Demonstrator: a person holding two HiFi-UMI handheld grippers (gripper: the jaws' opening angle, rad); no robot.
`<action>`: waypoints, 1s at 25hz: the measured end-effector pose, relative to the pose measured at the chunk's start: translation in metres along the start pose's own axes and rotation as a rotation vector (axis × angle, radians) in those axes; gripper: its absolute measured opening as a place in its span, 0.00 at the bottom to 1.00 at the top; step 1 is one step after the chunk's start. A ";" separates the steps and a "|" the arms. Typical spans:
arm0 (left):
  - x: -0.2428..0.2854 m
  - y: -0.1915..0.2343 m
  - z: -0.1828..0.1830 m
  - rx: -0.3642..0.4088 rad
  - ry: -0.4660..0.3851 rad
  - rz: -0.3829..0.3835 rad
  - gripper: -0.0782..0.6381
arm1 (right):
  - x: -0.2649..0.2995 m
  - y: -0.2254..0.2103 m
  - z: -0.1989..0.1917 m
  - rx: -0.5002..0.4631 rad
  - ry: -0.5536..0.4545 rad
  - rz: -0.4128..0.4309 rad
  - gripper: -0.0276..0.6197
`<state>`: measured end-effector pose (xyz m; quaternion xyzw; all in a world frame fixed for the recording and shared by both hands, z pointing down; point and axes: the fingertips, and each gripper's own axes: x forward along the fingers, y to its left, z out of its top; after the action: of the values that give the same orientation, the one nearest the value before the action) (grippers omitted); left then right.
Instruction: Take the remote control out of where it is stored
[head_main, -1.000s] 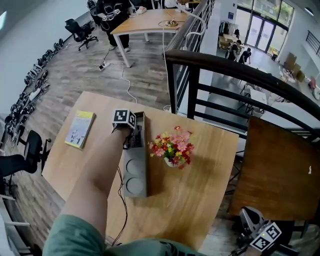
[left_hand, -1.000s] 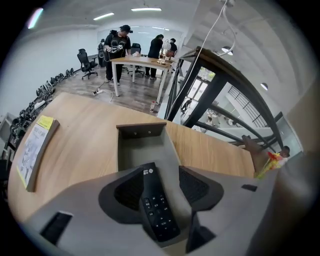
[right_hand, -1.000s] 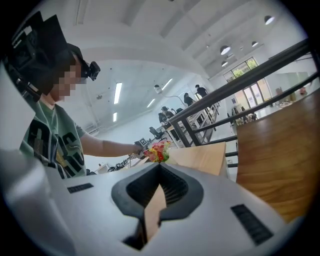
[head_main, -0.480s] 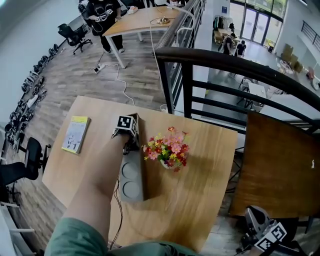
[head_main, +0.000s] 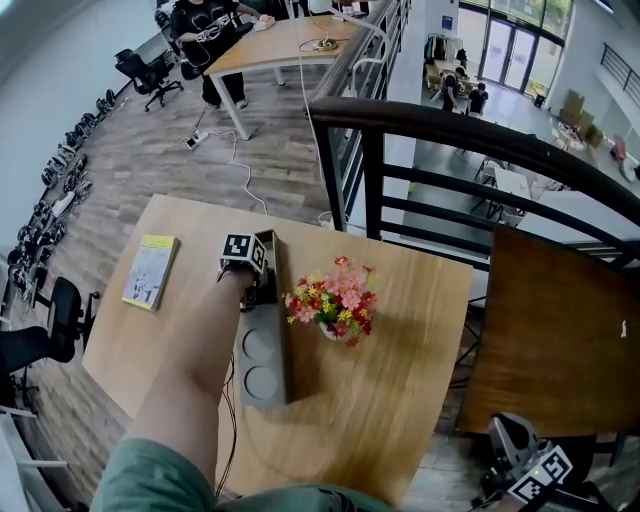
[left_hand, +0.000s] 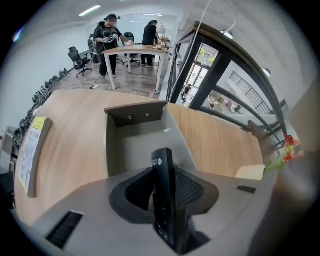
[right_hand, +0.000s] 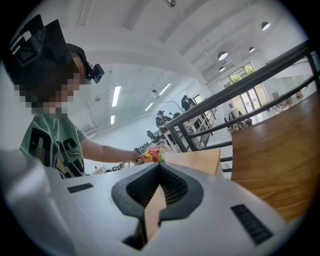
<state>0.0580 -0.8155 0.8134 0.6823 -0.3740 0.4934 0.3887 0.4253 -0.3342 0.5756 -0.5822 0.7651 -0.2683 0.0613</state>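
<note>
Left gripper (head_main: 256, 291) points steeply down into the far end of the grey organizer box (head_main: 263, 392) on the light wooden table (head_main: 400, 390). Its jaws have just been closing, and the black remote control (left_hand: 163, 192) is between them. Grip reads as clenched on the remote's lower half.

The remote stands on end, button face turned left in the left gripper view. Its top end with the round logo pokes up past the jaws. Beyond it lies the box's open rectangular compartment (left_hand: 142, 145); the remote's foot is hidden by the jaws.

Nearer to me the box has two round recesses (head_main: 259, 362). A small pot of red and pink flowers (head_main: 331, 301) sits just beside the box on its right. A yellow booklet (head_main: 150, 270) lies well apart on the left.

Right gripper (right_hand: 150, 210) hangs low at the bottom right of the head view, off the table, near a darker wooden tabletop (head_main: 560, 330). Its jaws stand a narrow slit apart, with nothing in them.
</note>
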 end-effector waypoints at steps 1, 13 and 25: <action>-0.002 0.000 0.003 -0.013 -0.023 -0.012 0.28 | -0.001 0.000 0.001 -0.001 -0.003 -0.002 0.04; -0.089 -0.012 0.030 -0.007 -0.295 -0.116 0.24 | 0.009 0.011 0.019 -0.040 -0.005 0.008 0.04; -0.221 -0.045 0.002 0.060 -0.541 -0.353 0.24 | 0.173 0.091 0.088 -0.348 0.030 0.075 0.04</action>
<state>0.0477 -0.7704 0.5925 0.8542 -0.3248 0.2300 0.3347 0.3280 -0.5079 0.4948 -0.5508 0.8221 -0.1379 -0.0420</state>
